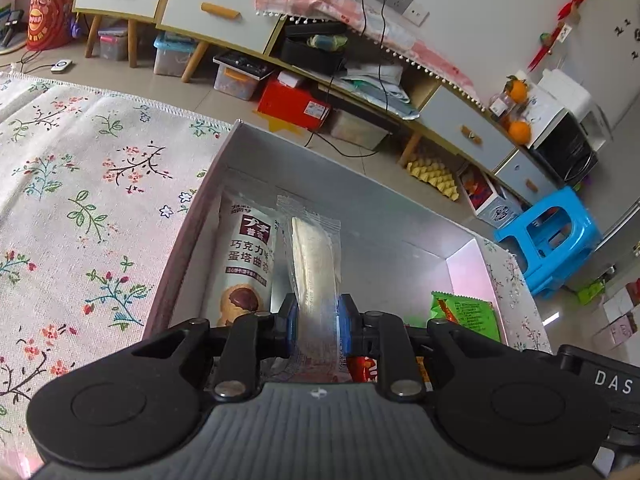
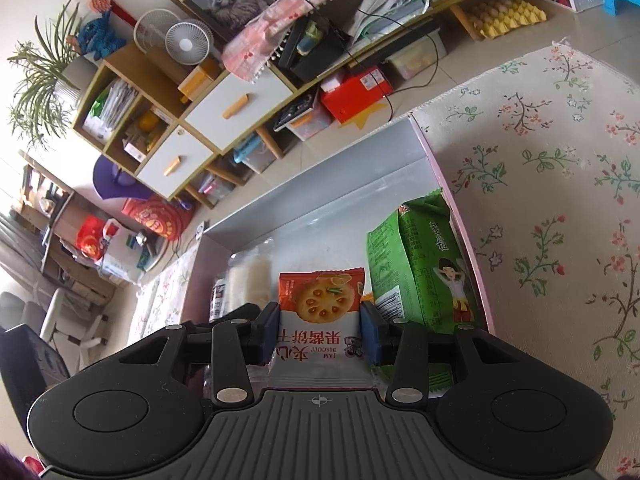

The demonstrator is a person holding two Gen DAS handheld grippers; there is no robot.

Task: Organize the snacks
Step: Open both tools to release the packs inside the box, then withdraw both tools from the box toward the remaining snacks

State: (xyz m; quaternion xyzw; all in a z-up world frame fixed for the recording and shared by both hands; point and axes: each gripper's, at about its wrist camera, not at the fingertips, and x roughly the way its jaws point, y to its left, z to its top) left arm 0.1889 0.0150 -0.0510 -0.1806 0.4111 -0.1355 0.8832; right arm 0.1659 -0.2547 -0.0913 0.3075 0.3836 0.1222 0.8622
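An open grey box (image 1: pixel 360 196) (image 2: pixel 320 184) sits on a floral tablecloth. My left gripper (image 1: pixel 318 326) is shut on a clear pack of pale wafers (image 1: pixel 316 264), held over the box. A brown chocolate tart cookie pack (image 1: pixel 244 264) lies at the box's left side and a green pack (image 1: pixel 466 314) at its right. My right gripper (image 2: pixel 320 330) is shut on a red and white jam biscuit pack (image 2: pixel 320 320) inside the box. The green snack bag (image 2: pixel 420 264) stands to its right, the clear wafer pack (image 2: pixel 250 280) to its left.
The floral tablecloth (image 1: pixel 80 200) (image 2: pixel 560 200) surrounds the box. Beyond the table edge are a low cabinet with drawers (image 1: pixel 192 8), storage bins, a red box (image 1: pixel 296 104) on the floor and a blue plastic stool (image 1: pixel 552 236).
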